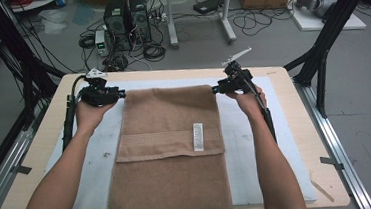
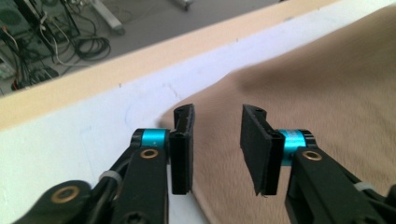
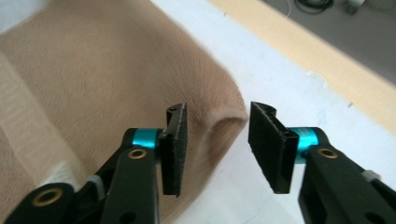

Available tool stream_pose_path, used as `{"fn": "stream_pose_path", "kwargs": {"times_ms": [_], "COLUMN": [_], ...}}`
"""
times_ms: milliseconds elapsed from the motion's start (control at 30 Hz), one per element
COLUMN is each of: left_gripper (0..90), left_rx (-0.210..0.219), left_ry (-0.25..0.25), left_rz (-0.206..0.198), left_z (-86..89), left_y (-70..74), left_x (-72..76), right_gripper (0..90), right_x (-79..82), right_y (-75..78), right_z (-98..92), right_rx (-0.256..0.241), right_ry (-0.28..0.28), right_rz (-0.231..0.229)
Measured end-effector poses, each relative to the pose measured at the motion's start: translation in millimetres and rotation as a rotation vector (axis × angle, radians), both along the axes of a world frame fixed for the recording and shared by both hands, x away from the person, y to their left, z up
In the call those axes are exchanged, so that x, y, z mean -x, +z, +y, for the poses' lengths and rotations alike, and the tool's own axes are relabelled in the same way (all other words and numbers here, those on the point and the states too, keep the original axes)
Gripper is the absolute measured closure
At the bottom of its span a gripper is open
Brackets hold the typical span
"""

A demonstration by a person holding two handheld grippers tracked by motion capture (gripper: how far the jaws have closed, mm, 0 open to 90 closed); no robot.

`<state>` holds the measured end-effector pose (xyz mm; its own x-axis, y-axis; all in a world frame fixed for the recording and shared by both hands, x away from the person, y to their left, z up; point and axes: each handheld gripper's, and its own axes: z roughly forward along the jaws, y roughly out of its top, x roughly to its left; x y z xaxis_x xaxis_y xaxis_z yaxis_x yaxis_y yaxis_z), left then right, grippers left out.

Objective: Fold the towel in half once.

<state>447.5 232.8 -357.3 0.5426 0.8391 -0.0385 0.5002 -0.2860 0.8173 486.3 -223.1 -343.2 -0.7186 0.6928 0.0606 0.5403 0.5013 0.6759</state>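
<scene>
A tan towel (image 1: 172,150) lies folded on the white mat (image 1: 245,130), its near part hanging toward the table's front edge. A white label (image 1: 198,136) is sewn near its middle band. My left gripper (image 1: 121,94) stands open at the towel's far left corner (image 2: 187,105), jaws straddling the edge. My right gripper (image 1: 215,89) is open at the far right corner (image 3: 229,116), where the cloth bulges up between the jaws. Nothing is pinched in either one. The towel (image 2: 327,93) and towel (image 3: 93,70) run away from each pair of jaws.
The wooden table (image 1: 45,130) carries the mat. Beyond its far edge are computer towers (image 1: 127,21), tangled cables (image 1: 154,49) and a desk leg (image 1: 172,20) on the floor. Black frame struts (image 1: 333,27) rise at the right, and more at the left.
</scene>
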Motion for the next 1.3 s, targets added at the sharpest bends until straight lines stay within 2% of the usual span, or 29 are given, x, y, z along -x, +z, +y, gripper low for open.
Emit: {"fn": "stream_pose_path", "kwargs": {"times_ms": [33,67,167,233,267,300,333,400,467,567,800,900,967,1100,1200,1267,1300], "left_gripper": [62.4,61.1,59.0,57.1,56.2,54.0,53.2,52.9,51.2,51.1,50.4,49.7,48.0,47.0,46.9,47.0,47.0], "left_rx": [-0.012,-0.017,-0.022,-0.018,-0.022,-0.027,-0.032,-0.041,-0.060,-0.049,-0.023,-0.041,-0.032,-0.054,-0.063,-0.050,-0.059], "left_ry": [-0.003,-0.007,-0.023,-0.030,-0.034,-0.049,-0.064,-0.090,-0.106,-0.123,-0.162,-0.173,-0.179,-0.202,-0.209,-0.208,-0.213], "left_rz": [0.006,0.009,0.022,0.028,0.044,0.056,0.056,0.048,0.043,0.031,0.024,0.035,0.029,0.041,0.031,0.034,0.039], "left_z": [1.6,3.1,6.9,8.1,7.3,6.0,4.0,1.2,-1.2,-1.5,-1.4,-1.1,-1.9,-4.9,-5.7,-5.8,-6.2], "left_y": [-2.5,-4.8,-11.4,-15.7,-17.4,-19.2,-20.9,-23.4,-24.9,-26.8,-35.2,-39.6,-42.5,-48.4,-52.5,-56.4,-57.7], "left_x": [2.4,5.1,14.6,21.7,25.3,29.6,34.6,44.7,52.6,64.3,88.3,95.1,100.5,110.0,117.0,120.6,121.9], "right_gripper": [48.8,48.3,47.8,46.4,46.5,46.8,47.0,46.1,46.0,43.7,43.8,43.8,43.7,43.4,42.8,43.0,43.0], "right_x": [0.5,1.4,13.0,19.4,24.2,30.0,35.6,44.1,52.5,62.0,87.0,95.4,100.4,107.8,111.7,115.8,117.4], "right_y": [-2.2,-3.6,-4.1,-4.1,-3.5,-3.3,-3.8,-5.3,-7.8,-12.2,-25.9,-32.1,-34.4,-39.4,-44.6,-48.5,-50.6], "right_z": [-1.3,-2.8,-5.2,-4.7,-3.5,-2.9,-2.3,-0.3,-0.1,-0.2,-5.0,-5.9,-6.0,-4.8,-5.1,-4.5,-4.0], "right_rx": [0.008,0.004,-0.001,-0.005,0.000,-0.005,-0.015,0.001,-0.005,0.003,-0.035,-0.046,-0.052,-0.043,-0.041,-0.043,-0.042], "right_ry": [-0.008,-0.007,0.015,0.031,0.039,0.049,0.069,0.084,0.098,0.110,0.129,0.139,0.143,0.154,0.159,0.159,0.161], "right_rz": [0.035,0.049,0.008,0.031,0.034,0.011,-0.007,0.002,-0.009,0.012,0.003,0.006,0.009,0.015,0.020,0.024,0.026]}}
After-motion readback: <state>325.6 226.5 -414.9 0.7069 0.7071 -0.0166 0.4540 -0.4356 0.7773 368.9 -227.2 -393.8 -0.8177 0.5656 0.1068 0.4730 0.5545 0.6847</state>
